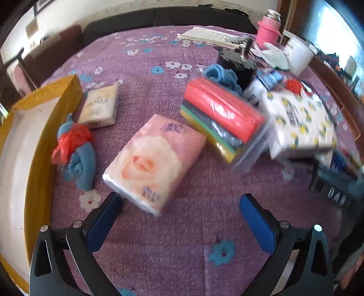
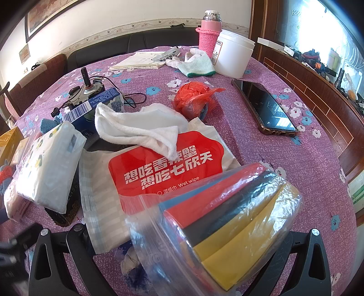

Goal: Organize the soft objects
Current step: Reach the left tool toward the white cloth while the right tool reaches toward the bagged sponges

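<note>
Left tool [image 1: 179, 218] spread wide and empty, just short of pink tissue pack [image 1: 154, 161], long axis slanting ahead-right; right tool's state indiscernible behind bagged cloths [image 2: 227, 218].

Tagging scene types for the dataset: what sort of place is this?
Likely a home living or dining room: a table under a purple flowered tablecloth, a dark sofa against the wall, a framed picture above it.
</note>
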A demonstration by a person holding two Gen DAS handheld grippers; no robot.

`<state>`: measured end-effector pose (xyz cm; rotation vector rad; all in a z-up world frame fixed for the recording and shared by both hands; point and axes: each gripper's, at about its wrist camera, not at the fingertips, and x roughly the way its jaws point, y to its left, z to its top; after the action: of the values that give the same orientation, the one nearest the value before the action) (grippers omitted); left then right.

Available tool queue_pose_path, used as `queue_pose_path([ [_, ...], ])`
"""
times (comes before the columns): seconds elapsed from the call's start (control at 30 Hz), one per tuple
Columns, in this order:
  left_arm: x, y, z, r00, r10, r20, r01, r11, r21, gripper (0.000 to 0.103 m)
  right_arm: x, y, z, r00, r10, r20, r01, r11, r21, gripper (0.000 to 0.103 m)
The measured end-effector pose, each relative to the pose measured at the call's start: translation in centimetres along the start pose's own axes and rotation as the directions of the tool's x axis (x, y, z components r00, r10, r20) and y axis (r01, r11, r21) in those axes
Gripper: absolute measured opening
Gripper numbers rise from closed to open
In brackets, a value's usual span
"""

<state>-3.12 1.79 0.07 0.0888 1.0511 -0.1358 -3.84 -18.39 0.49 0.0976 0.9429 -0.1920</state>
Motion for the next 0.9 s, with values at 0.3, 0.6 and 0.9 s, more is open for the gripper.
queue_pose_path([
  [0.3,-1.2,-0.1,-1.9,0.999,0.034,0.016,-0.033,0.999,-0.036,0.103,-0.1,0.4,0.3,1.0,-0.021,-0.009,0.021,0.999,0.034,0.102],
  [0.6,-1.6,0.0,-1.9,0.999,-0.025,-0.033,0.025,1.0,0.016,0.103,-0.1,0.2,0.4,0.995,0.018,-0.093,-0.021,0.999,-0.025,0.102],
  [0.9,-10.5,3.3,-3.5,0.973,-0.163,0.164,0.171,0.985,-0.036,0.103,-7.6,-5.4,-0.2,0.97,0.179,0.166,-0.192,0.979,0.068,0.096],
])
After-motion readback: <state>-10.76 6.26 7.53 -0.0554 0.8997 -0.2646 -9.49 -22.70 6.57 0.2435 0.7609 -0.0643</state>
